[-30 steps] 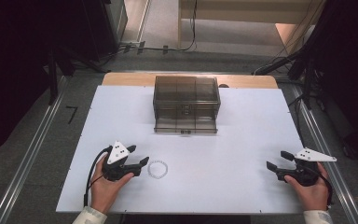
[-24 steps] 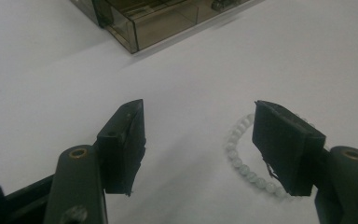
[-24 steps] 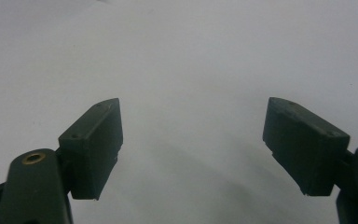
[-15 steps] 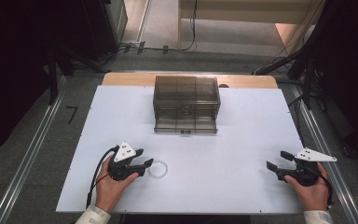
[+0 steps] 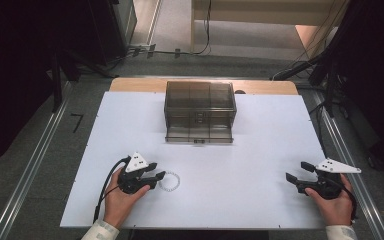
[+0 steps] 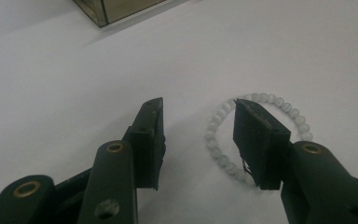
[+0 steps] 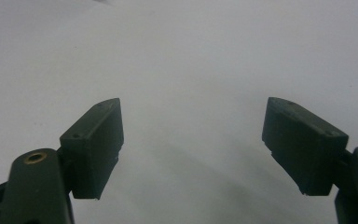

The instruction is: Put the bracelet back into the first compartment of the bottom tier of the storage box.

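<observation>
A ring of pale beads, a bracelet (image 5: 170, 181), lies flat on the white table (image 5: 260, 150) at the front left. My left gripper (image 5: 158, 170) sits low at its left edge. In the left gripper view, one jaw stands inside the bracelet (image 6: 214, 135) and the other outside, so the near arc of beads lies between them, untouched by the pads. The left gripper (image 6: 196, 102) is open, and its jaws have just been closing. My right gripper (image 5: 297, 171) rests at the front right, wide open over bare table; nothing lies between the right gripper's (image 7: 193, 102) jaws.
A dark see-through box with drawers (image 5: 200, 112) stands at the back middle of the table; its corner (image 6: 112, 9) shows in the left gripper view. A cable trails from the left gripper toward the front edge. Metal rails run along both sides of the table.
The left gripper has slid a little to the right onto the bracelet's edge and its jaws have narrowed. The right gripper has stayed still.
</observation>
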`<control>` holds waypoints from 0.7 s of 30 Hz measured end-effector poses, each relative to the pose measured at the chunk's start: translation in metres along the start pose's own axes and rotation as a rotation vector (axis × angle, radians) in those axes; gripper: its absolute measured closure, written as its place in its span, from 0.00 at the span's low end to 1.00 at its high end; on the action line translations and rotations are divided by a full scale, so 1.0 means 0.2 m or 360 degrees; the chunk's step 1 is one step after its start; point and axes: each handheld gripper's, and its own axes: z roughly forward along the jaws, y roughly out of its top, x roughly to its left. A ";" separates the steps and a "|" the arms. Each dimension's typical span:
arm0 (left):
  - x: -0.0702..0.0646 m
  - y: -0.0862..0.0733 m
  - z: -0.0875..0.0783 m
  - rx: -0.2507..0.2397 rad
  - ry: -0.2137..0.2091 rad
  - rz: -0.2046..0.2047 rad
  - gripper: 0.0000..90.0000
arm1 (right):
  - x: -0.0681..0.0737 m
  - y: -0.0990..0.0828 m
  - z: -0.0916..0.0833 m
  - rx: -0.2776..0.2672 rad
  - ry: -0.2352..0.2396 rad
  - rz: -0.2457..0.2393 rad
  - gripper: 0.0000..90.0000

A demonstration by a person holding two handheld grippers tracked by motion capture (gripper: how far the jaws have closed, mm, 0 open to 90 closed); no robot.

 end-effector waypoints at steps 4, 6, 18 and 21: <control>-0.01 0.01 0.02 0.0026 0.0003 0.0009 0.65 | 0.00 0.00 0.00 -0.0004 0.0002 0.0001 0.21; -0.01 0.02 0.03 0.0043 0.0003 0.0012 0.65 | 0.00 0.00 0.00 -0.0003 0.0002 -0.0001 0.21; -0.01 0.01 0.05 0.0071 0.0045 0.0023 0.76 | 0.00 0.00 0.00 -0.0004 0.0006 0.0004 0.21; -0.01 0.01 0.04 0.0078 0.0077 0.0035 0.84 | 0.00 0.00 0.00 -0.0002 0.0005 -0.0002 0.21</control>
